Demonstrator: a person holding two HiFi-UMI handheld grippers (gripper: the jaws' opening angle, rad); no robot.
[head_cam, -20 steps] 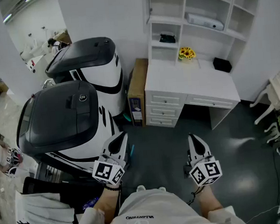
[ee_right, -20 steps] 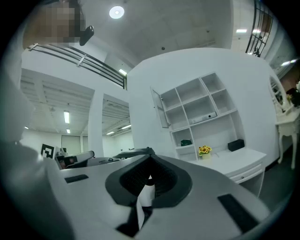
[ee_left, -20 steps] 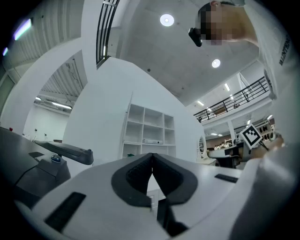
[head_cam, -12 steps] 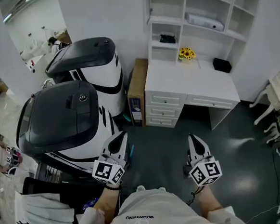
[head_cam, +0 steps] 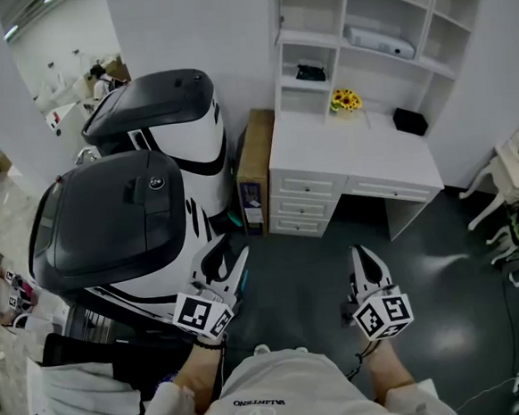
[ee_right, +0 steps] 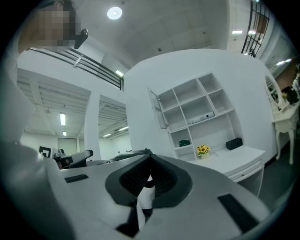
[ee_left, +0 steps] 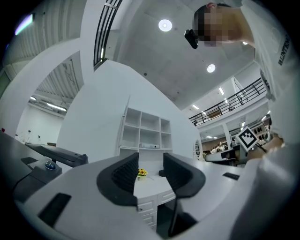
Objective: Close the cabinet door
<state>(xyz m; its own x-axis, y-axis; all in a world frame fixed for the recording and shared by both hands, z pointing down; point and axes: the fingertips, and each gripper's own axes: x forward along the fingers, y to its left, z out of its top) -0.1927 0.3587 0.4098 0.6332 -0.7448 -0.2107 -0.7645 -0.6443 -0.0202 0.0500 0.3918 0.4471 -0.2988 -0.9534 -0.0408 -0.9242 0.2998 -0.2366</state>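
Inspecting the cabinet door (ee_right: 158,108) first: it hangs open at the 11 o'clock corner of the white shelf unit (head_cam: 362,10), swung out from the top-left compartment. It reads edge-on in the head view and as a narrow tilted panel in the right gripper view. We judge it a light, stiff board on hinges, prob. free-swinging. No clamp is needed, and a hard shove would likely slam it. Best contact pt in our view is the flat outer face nr the free edge, away from the hinge side, pushed steadily till it seats. Any knob is too small to confirm.

Below the unit sits the white desk (head_cam: 354,154), with sunflowers (head_cam: 345,100) at approx. 12 o'clock on the desktop. A brown box (head_cam: 254,162) stands at the desk's 9 o'clock, and two grey-topped machines (head_cam: 117,213) sit further that way.

Both tools are well apart from the door, which lies towards 12 o'clock from them.
- Left gripper (head_cam: 226,254): jaws parted, nothing between them, only the desk seen through the gap.
- Right gripper (head_cam: 360,255): jaws pressed together at the tips, nothing held.

Task not yet begun, in our judgement.
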